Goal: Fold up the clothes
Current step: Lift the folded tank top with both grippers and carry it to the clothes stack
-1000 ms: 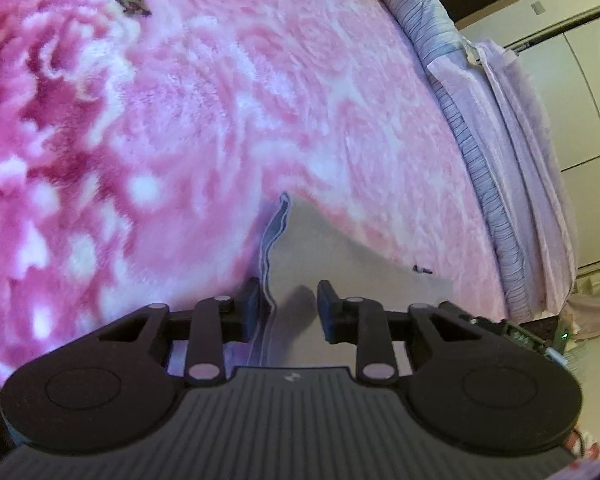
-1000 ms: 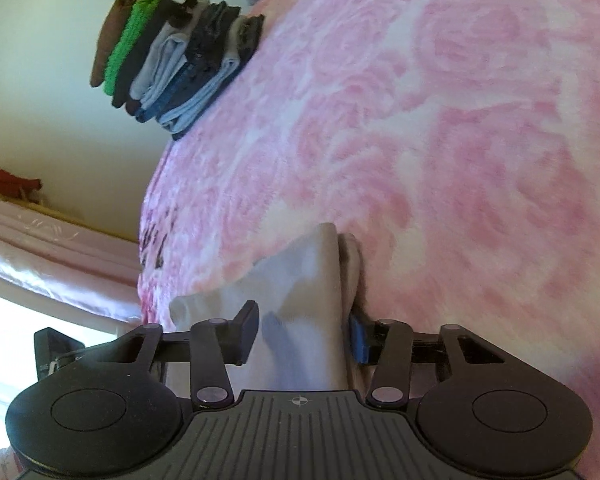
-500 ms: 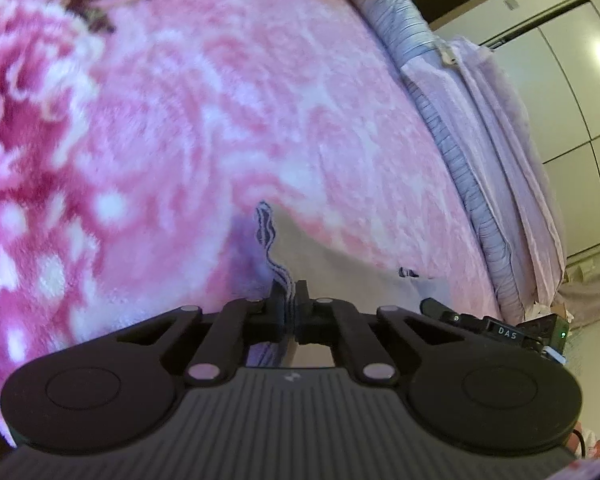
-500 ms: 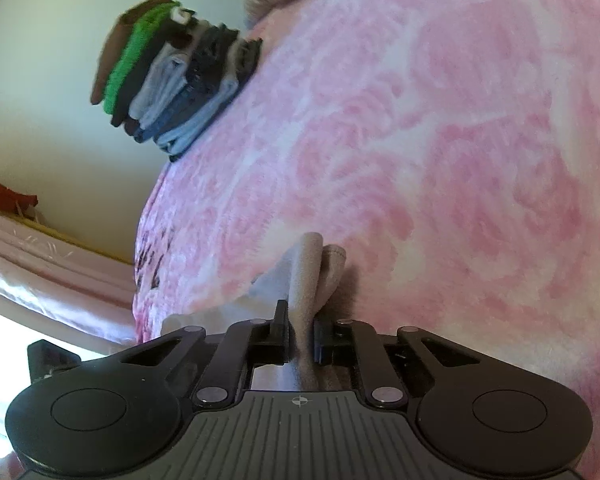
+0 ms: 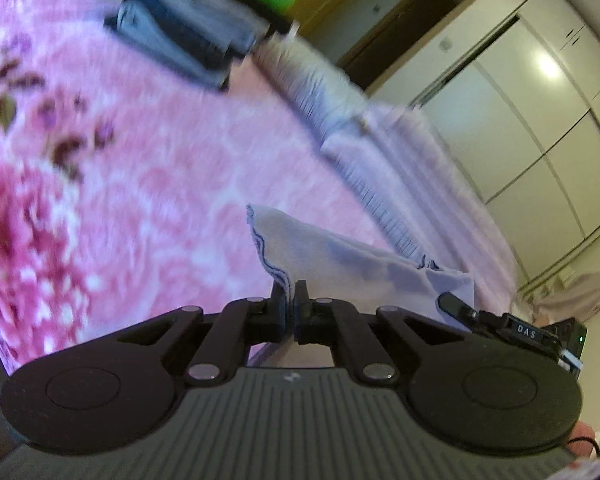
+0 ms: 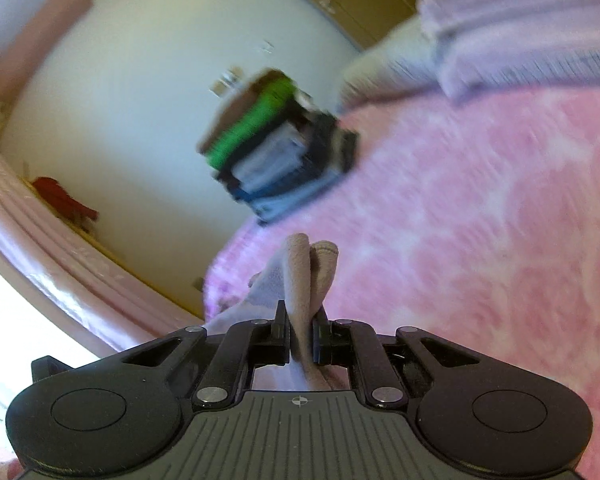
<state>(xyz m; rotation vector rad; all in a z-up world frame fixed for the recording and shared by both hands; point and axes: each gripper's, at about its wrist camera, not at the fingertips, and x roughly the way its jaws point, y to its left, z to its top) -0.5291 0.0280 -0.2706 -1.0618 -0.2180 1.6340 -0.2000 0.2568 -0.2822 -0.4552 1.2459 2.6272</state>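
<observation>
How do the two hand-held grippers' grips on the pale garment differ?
The left hand-held gripper pinches a thin stitched edge of the pale garment, its jaws nearly touching. The right hand-held gripper clamps a thick bunched fold, its jaws slightly apart. Both are shut on the cloth above the pink blanket.

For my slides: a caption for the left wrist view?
Left gripper shut on pale garment, lifted over pink floral blanket; folded stack behind.

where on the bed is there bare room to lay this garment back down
The pink blanket is bare between the garment and the folded stack, and to the garment's left. It is crowded at the stack and along the bedding roll on the right edge.
</observation>
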